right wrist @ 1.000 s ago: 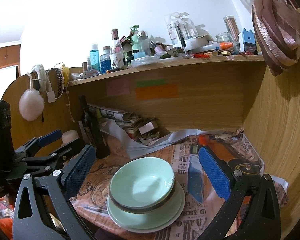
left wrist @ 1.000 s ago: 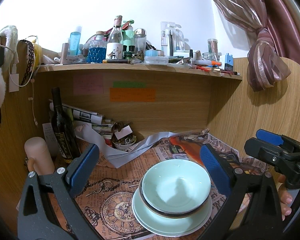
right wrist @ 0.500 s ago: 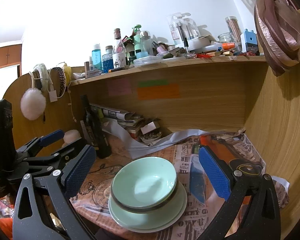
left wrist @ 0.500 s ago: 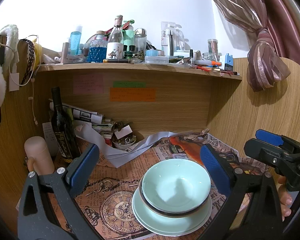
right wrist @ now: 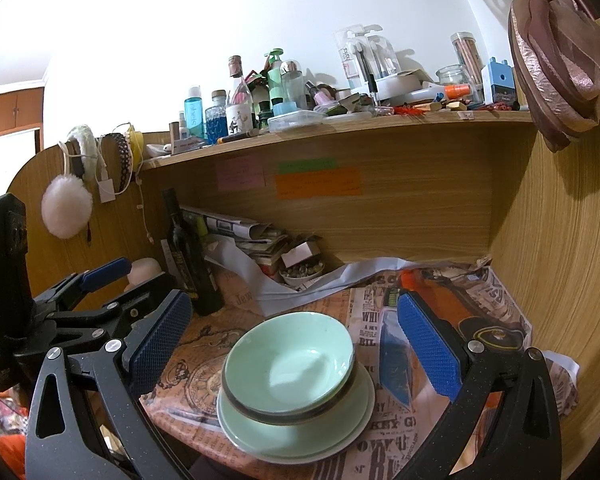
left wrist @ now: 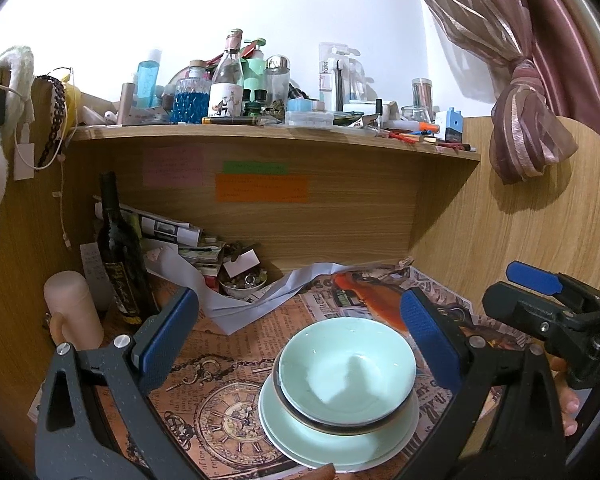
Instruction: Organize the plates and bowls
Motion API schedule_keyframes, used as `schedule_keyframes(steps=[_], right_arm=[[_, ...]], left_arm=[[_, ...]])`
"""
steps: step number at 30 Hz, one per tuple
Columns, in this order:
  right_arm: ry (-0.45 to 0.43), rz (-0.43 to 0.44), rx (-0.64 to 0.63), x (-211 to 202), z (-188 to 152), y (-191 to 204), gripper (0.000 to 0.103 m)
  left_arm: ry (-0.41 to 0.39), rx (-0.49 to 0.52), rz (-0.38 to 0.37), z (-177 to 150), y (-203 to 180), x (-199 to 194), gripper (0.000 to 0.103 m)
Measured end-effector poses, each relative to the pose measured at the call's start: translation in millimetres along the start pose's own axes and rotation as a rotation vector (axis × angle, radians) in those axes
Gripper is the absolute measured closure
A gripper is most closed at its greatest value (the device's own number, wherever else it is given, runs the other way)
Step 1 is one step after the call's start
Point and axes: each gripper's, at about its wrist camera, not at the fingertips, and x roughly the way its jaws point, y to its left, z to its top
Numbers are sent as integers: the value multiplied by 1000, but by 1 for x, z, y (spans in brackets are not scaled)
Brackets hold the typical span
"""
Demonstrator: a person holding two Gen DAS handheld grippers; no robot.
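I held both claws, left [left wrist: 296, 336] and right [right wrist: 292, 336], wide open and empty over the bowl [right wrist: 290, 362] stacked on plates [right wrist: 300, 436].

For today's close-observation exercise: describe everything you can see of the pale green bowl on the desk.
The pale green bowl is round, glossy and ceramic-looking, with a dark band around its outer rim edge. It sits upright and empty, nested on what looks like another bowl, atop a matching plate. The stack rests on printed paper near the desk's front edge. Neither the left gripper nor the right gripper touches it; both are open.
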Motion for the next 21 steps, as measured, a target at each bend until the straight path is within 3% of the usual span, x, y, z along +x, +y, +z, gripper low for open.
schedule_keyframes(steps=[21], right_arm=[[20,-2,-1,7,-5,-5,0]], left_arm=[[13,-21,-22,1,-3,2,0]])
